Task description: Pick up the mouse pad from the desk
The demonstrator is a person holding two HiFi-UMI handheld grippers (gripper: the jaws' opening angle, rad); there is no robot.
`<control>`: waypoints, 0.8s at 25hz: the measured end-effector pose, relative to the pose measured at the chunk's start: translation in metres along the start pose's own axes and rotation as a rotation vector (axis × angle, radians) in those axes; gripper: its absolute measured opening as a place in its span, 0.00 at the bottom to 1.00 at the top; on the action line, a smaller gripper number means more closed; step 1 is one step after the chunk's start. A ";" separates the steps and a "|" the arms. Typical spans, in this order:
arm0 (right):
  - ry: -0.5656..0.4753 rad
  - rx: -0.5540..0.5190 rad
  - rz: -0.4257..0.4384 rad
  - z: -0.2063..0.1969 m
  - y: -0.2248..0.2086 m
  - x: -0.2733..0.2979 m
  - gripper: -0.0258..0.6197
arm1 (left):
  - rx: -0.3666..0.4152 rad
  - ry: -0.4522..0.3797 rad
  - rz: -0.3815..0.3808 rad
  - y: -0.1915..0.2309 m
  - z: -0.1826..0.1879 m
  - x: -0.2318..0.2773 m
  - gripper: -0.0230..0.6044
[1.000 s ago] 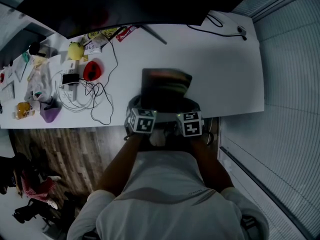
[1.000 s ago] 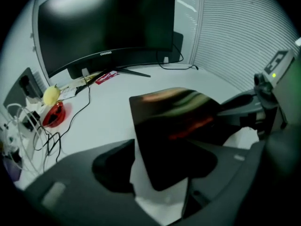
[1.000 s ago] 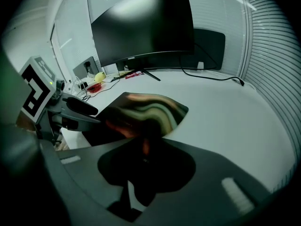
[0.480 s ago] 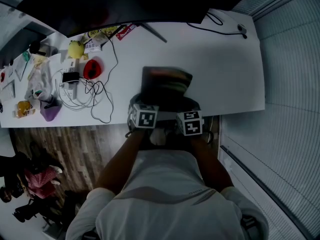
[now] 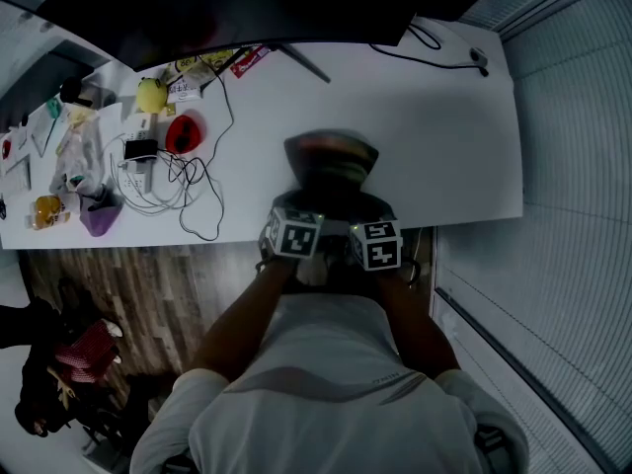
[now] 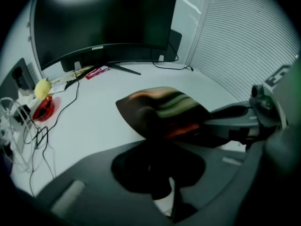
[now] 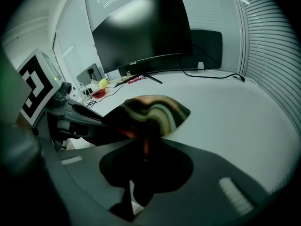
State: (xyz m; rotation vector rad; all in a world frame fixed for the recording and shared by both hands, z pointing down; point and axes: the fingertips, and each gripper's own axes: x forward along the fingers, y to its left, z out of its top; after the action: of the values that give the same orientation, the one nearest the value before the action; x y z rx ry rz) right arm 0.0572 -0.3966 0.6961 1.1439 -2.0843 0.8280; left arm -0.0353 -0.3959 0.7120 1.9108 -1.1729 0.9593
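Observation:
The mouse pad [image 5: 331, 158], dark with green, cream and orange wavy stripes, bows up off the white desk [image 5: 444, 136] near its front edge. My left gripper [image 5: 304, 205] pinches the pad's near left edge while its jaws are closing. My right gripper [image 5: 357, 208] grips the near right edge, its jaws also closing. In the left gripper view the pad [image 6: 164, 108] curls up from between my left gripper's jaws [image 6: 155, 142], with the right gripper [image 6: 235, 124] alongside. In the right gripper view the pad [image 7: 155, 108] rises from my right gripper [image 7: 143, 147].
A large dark monitor [image 5: 247, 8] stands along the back of the desk. At the left lie a red mouse [image 5: 183, 134], tangled cables [image 5: 188, 191], a yellow object [image 5: 150, 95] and a purple cup [image 5: 99, 220]. Window blinds [image 5: 573, 166] run along the right.
My left gripper has shifted to the right, nearer the right one. The pad has gone from lying flat and square to bowed and rounded. The right gripper has stayed put.

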 end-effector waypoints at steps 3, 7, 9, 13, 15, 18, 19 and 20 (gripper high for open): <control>-0.038 0.005 0.006 0.010 -0.001 -0.010 0.11 | -0.004 -0.048 -0.027 -0.002 0.015 -0.016 0.13; -0.124 0.001 -0.001 0.035 -0.004 -0.033 0.10 | -0.033 -0.146 -0.089 -0.010 0.042 -0.043 0.13; -0.170 -0.010 -0.004 0.055 -0.002 -0.049 0.10 | -0.015 -0.213 -0.101 -0.013 0.062 -0.060 0.13; -0.279 -0.033 -0.008 0.099 0.004 -0.084 0.10 | 0.015 -0.350 -0.124 -0.019 0.101 -0.101 0.13; -0.335 -0.046 -0.009 0.120 0.009 -0.103 0.10 | 0.036 -0.417 -0.131 -0.021 0.119 -0.125 0.13; -0.422 -0.074 -0.010 0.153 0.020 -0.134 0.10 | 0.071 -0.525 -0.136 -0.025 0.145 -0.167 0.13; -0.452 -0.085 -0.010 0.164 0.025 -0.145 0.10 | 0.081 -0.561 -0.137 -0.026 0.152 -0.181 0.13; -0.482 -0.097 -0.009 0.174 0.030 -0.157 0.10 | 0.088 -0.598 -0.139 -0.027 0.159 -0.195 0.13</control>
State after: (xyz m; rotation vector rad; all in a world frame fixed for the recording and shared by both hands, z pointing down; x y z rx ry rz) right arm 0.0627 -0.4393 0.4639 1.4013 -2.4688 0.4676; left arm -0.0354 -0.4403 0.4629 2.4057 -1.3081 0.3693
